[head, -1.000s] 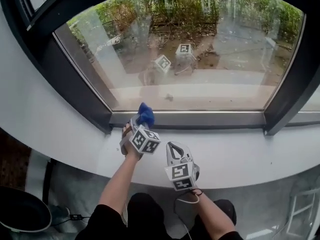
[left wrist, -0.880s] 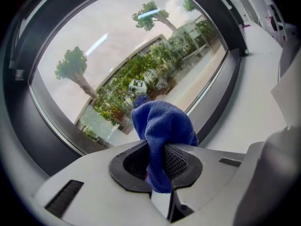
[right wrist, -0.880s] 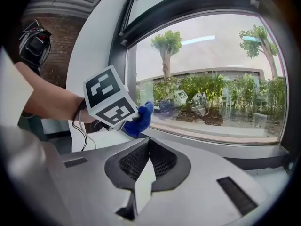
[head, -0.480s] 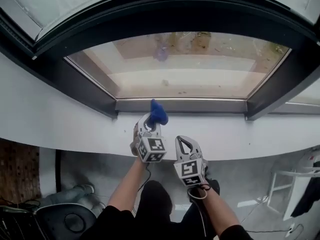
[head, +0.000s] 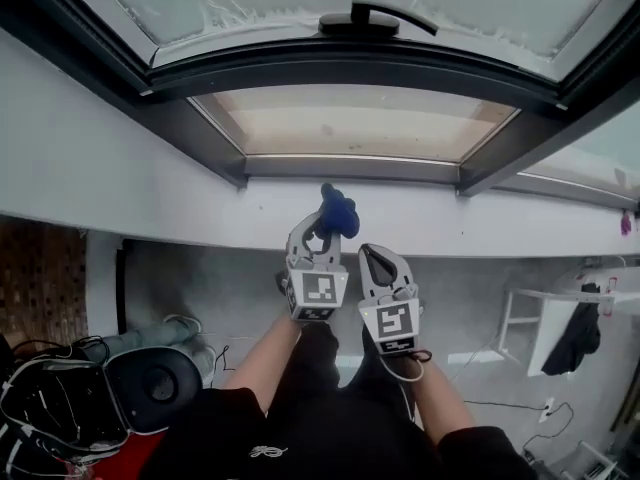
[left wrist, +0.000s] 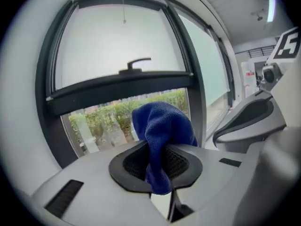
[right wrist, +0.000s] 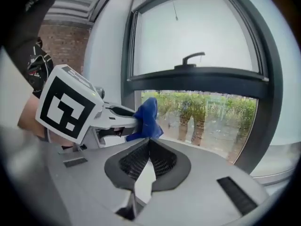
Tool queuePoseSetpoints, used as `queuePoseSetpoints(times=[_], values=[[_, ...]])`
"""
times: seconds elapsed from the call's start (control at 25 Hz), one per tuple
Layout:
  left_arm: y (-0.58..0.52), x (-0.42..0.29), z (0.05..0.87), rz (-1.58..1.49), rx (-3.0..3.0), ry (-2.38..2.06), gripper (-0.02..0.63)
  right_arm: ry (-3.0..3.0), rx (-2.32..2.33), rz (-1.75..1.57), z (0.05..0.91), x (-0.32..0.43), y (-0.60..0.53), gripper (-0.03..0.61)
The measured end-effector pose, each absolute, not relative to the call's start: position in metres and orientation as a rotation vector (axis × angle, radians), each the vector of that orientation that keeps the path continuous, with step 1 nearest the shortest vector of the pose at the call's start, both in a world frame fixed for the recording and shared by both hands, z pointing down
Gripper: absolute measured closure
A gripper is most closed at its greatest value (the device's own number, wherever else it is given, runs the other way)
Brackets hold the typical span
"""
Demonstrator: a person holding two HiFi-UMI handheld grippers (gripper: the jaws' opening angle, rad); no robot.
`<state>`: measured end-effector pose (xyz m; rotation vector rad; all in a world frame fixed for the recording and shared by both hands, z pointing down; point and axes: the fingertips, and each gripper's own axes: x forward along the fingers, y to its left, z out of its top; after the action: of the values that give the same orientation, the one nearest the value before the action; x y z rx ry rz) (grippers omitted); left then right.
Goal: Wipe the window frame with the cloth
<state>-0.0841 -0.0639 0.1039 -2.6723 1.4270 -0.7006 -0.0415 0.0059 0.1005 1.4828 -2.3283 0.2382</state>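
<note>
A blue cloth point(head: 338, 214) sticks up from my left gripper point(head: 322, 234), which is shut on it; its bunched top point(left wrist: 162, 126) fills the middle of the left gripper view. My right gripper point(head: 377, 258) is right beside it, shut with nothing between its pads point(right wrist: 149, 149). Both hang in front of the white sill point(head: 180, 213), short of the dark window frame point(head: 350, 168). The frame's crossbar point(left wrist: 120, 91) carries a black handle point(left wrist: 136, 64). In the right gripper view the left gripper's marker cube point(right wrist: 66, 108) and the cloth point(right wrist: 146, 117) sit at the left.
The white sill runs across below the lower pane point(head: 350, 123). On the floor at the left lie a round black device point(head: 150, 388) and cables. A white rack with dark clothing point(head: 572, 333) stands at the right. A brick wall point(right wrist: 61, 41) is behind the left arm.
Both grippers have drawn back from the frame's lower rail and off the sill toward my body, cloth still held. The head view has swung to take in the upper pane and handle.
</note>
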Motion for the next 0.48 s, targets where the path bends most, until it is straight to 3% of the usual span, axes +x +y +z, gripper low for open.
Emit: queuePoseSetpoints(times=[0.48], values=[[0.040, -0.045, -0.019, -0.359, -2.654, 1.468, 0.558, -2.421, 1.444, -0.032, -0.010, 0.009, 0.084, 0.572]])
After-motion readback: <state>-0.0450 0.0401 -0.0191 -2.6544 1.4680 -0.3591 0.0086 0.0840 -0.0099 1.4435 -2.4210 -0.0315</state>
